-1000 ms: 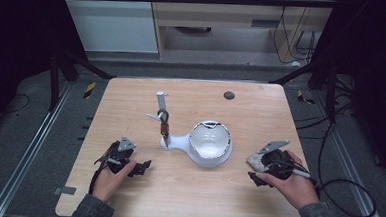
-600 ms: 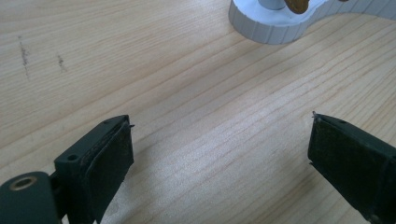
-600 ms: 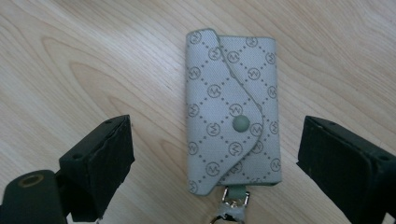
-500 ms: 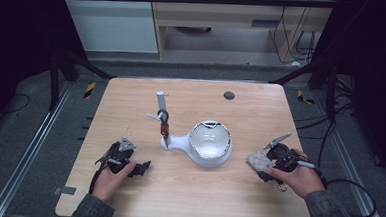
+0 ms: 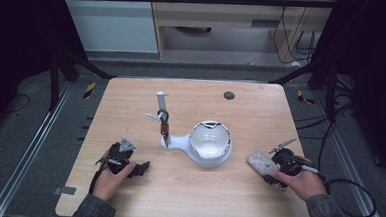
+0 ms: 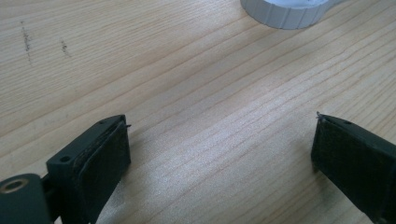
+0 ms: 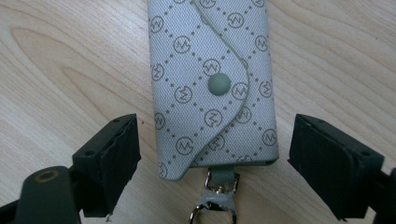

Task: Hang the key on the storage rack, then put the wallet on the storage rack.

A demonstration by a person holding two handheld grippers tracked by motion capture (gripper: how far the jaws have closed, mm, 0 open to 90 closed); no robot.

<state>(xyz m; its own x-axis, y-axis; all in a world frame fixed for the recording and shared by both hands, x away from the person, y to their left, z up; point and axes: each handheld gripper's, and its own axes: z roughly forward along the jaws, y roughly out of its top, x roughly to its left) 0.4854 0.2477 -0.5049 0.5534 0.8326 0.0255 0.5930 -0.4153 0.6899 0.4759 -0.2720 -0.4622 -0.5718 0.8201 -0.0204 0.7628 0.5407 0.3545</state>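
A grey patterned key case [image 7: 212, 84] with a snap button lies flat on the wooden table, a metal clasp [image 7: 212, 205] at its near end. My right gripper [image 7: 215, 126] is open, one jaw on each side of the case's near end, neither touching it. From above, the key case [image 5: 261, 162] rests just left of my right gripper [image 5: 269, 168]. My left gripper [image 5: 140, 167] sits low at the front left, open with nothing but bare wood between its jaws [image 6: 222, 121].
A white stand [image 5: 179, 143] in mid-table carries a round dish [image 5: 209, 139] and an upright post [image 5: 161, 104] with a small dark item [image 5: 164, 124] hanging from it. Its white base rim [image 6: 285, 11] lies ahead of the left gripper. A black disc [image 5: 228, 95] sits at the back.
My right hand has shifted right and turned, so the key case now lies on the table in front of its jaws. The left hand has not moved.
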